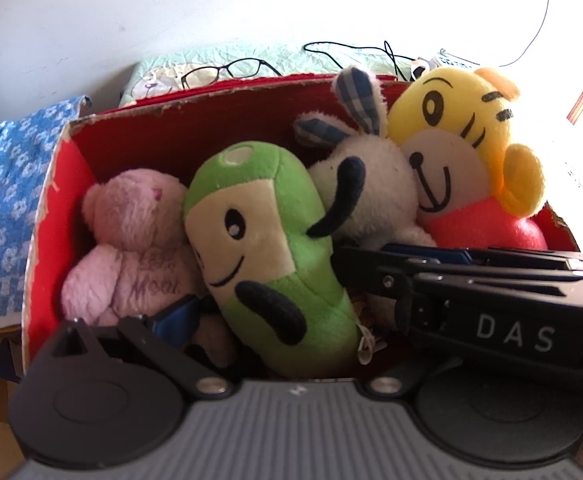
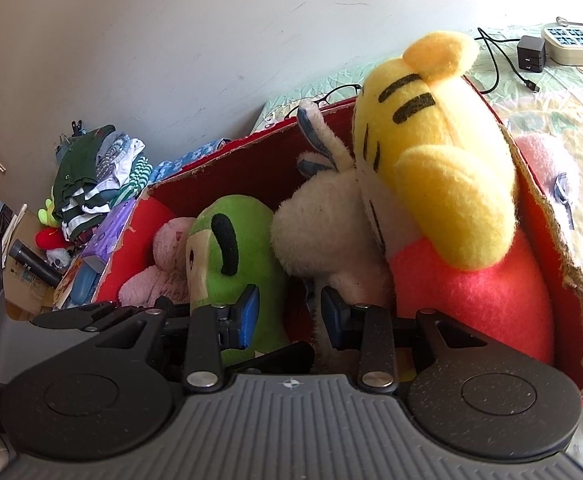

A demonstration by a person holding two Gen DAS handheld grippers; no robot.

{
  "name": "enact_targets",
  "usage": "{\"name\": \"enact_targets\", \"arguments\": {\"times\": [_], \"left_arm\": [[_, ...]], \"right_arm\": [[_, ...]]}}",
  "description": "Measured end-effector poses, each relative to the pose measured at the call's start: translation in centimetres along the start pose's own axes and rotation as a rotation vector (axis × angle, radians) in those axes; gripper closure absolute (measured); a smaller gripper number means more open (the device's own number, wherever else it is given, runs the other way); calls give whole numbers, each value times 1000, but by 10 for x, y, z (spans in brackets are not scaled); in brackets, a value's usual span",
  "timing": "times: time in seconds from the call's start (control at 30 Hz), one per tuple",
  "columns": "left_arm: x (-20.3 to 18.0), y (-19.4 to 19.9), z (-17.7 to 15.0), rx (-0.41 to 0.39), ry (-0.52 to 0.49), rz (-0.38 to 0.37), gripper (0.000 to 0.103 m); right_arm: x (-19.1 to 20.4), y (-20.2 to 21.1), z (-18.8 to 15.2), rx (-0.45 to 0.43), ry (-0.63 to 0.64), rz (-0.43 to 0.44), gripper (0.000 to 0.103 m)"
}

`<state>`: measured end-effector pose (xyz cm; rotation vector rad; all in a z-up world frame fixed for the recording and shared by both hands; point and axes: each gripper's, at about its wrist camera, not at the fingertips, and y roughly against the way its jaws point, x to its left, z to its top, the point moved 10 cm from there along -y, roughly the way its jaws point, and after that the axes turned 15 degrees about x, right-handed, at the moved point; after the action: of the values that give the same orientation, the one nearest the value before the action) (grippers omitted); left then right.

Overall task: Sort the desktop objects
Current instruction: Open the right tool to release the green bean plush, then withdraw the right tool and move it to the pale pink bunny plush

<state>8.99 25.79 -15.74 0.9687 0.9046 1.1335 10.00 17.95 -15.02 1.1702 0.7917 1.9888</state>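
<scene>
A red cardboard box (image 1: 71,168) (image 2: 547,216) holds several plush toys: a pink bear (image 1: 131,248) (image 2: 163,268), a green toy (image 1: 267,256) (image 2: 231,264), a white rabbit (image 1: 371,184) (image 2: 323,240) and a yellow tiger in a pink shirt (image 1: 463,148) (image 2: 451,184). My left gripper (image 1: 275,312) is open around the green toy's lower part, its left blue pad (image 1: 171,318) beside the bear. My right gripper (image 2: 289,316) is open, low between the green toy and the rabbit. It crosses the left wrist view (image 1: 471,276) from the right.
Glasses (image 1: 227,70) and black cables (image 1: 355,50) lie on a green quilt behind the box. A blue floral cloth (image 1: 7,184) lies left. A power strip (image 2: 575,42), a charger (image 2: 531,54), a pink plush (image 2: 551,168) right of the box, and a clothes pile (image 2: 99,184).
</scene>
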Motion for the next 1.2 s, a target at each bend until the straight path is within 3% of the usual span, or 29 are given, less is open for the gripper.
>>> {"name": "enact_targets", "arguments": {"times": [0.4,0.53,0.83,1.07,1.2], "left_arm": [[-2,12,-6,7,77,120,1],[0,11,-8,22,130,123,0],[-7,27,-17,-27,189,230,6],[-10,40,-21,-34,201,236,16],[-7,48,-24,-48,225,229,16]], "right_arm": [[3,15,-2,73,74,140,62],[-1,20,-4,79,89,164,65],[-7,30,-8,83,131,227,67],[-12,41,-7,63,127,215,67],[-15,49,-8,45,113,262,64]]}}
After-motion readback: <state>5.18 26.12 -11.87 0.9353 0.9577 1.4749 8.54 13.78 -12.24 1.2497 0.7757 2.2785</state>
